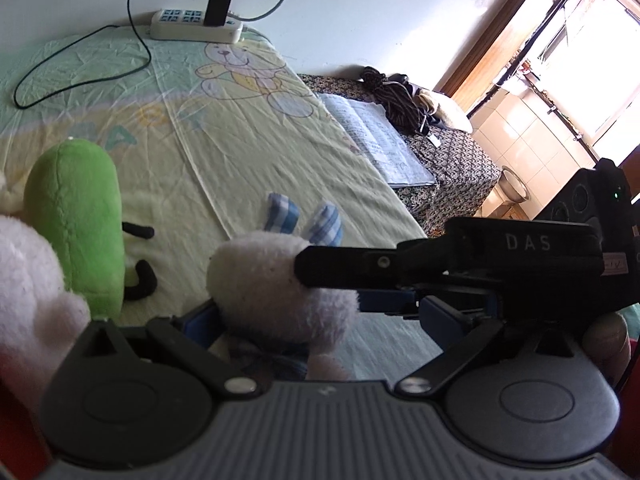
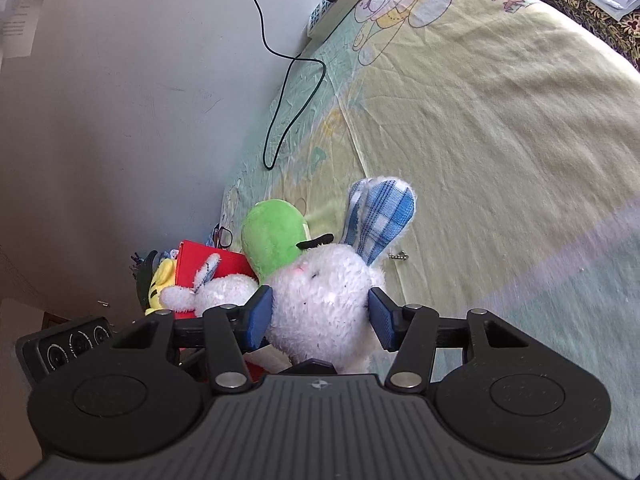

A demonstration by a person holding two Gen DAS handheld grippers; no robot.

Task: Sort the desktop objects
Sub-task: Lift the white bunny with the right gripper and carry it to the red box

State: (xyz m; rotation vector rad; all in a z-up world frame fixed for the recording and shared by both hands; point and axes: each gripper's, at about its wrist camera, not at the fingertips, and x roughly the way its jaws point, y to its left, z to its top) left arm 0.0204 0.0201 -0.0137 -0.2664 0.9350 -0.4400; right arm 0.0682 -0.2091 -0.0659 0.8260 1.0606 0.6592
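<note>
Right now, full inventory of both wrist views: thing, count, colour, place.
plaid-eared rabbit plush: 1, white, blue-check ears, between the right gripper's pads
green plush: 1, green, black limbs, on the sheet behind the rabbit
small white plush: 1, white, on the red box
red box: 1, by the wall
yellow plush: 1, beside the red box
power strip: 1, white, black charger plugged in, far edge by the wall
open notebook: 1, white, on the patterned cloth
sheet: 1, yellow-green, cartoon print
right gripper: shut on the rabbit
left gripper: at the rabbit's lower body, grip unclear
</note>
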